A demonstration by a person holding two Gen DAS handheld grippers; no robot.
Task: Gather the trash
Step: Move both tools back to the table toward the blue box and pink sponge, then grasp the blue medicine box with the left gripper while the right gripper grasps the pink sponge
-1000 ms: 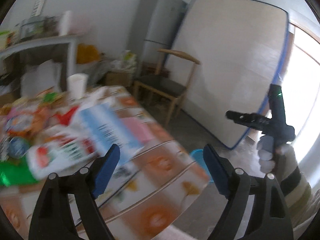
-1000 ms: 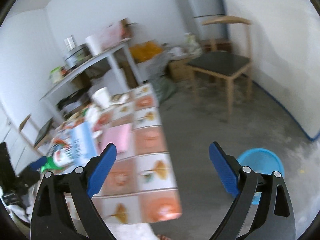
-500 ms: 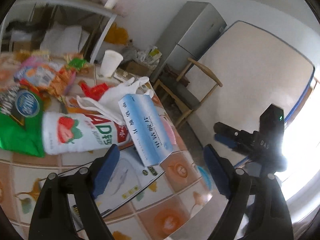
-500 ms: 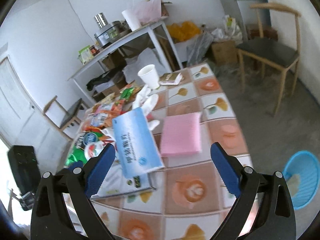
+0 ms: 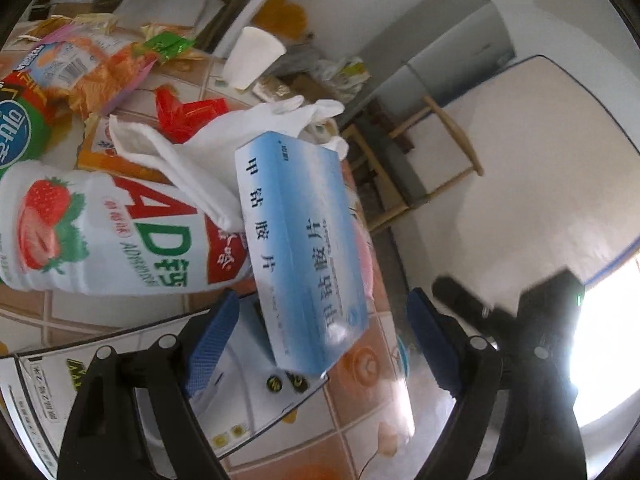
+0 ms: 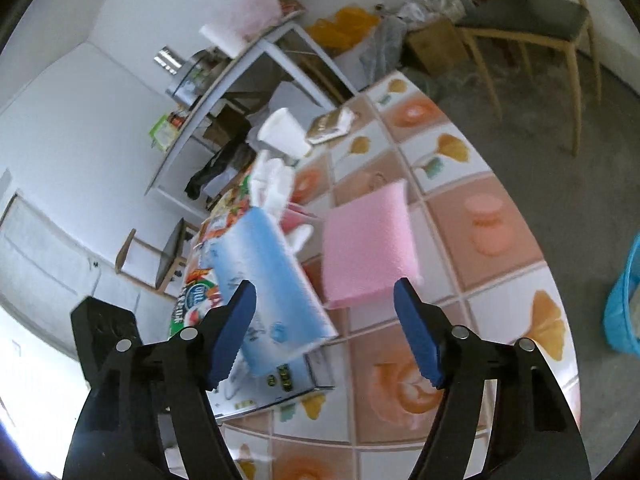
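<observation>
The left gripper (image 5: 324, 336) stands wide open and grips nothing; the light-blue rectangular cardboard box (image 5: 300, 248) printed with dark characters reaches down between its blue pads, not pressed by them. The right gripper (image 6: 324, 332) has just been closing, its jaws apart and empty, the same box beside its left pad. The box lies tilted on a flat white printed carton (image 5: 240, 392) near the tiled table's (image 6: 500, 240) front edge. A blue plastic basket (image 6: 622, 312) sits on the floor past the table's right edge; its contents cannot be made out.
</observation>
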